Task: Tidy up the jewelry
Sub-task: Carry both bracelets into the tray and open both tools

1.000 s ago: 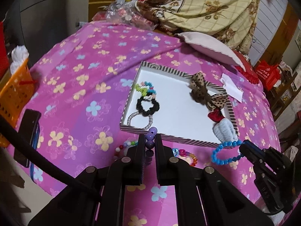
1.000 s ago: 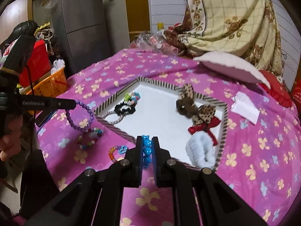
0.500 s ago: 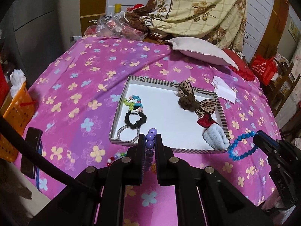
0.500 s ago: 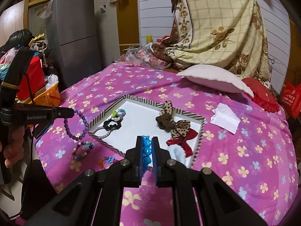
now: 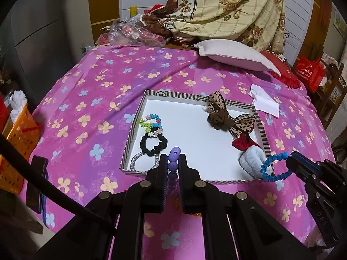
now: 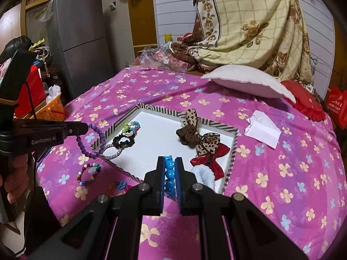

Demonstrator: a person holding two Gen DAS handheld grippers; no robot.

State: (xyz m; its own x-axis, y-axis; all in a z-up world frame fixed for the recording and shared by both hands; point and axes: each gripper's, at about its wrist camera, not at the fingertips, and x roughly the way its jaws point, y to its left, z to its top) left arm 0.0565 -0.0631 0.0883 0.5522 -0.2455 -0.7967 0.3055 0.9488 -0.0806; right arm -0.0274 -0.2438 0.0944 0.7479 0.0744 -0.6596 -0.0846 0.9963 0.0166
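A striped-rim white tray (image 5: 195,96) (image 6: 231,151) sits on the pink flowered bedspread. It holds hair ties, a leopard bow (image 5: 223,117), a red bow and a fluffy white scrunchie (image 5: 251,160). My left gripper (image 5: 172,162) is shut on a purple bead bracelet (image 5: 173,160), which hangs from it in the right wrist view (image 6: 91,140), above the tray's near left edge. My right gripper (image 6: 169,164) is shut on a blue bead bracelet (image 6: 169,171), seen dangling in the left wrist view (image 5: 272,166) at the tray's near right corner.
A multicoloured bead bracelet (image 6: 89,173) and a small colourful one (image 6: 119,186) lie on the bedspread before the tray. A white paper (image 6: 262,127), a pillow (image 6: 245,82) and an orange basket (image 5: 15,140) are around. A dark phone (image 5: 35,179) lies at the bed's left edge.
Both grippers have lifted and drawn back from the bedspread with their bracelets; the tray now looks farther off and more of the bed shows.
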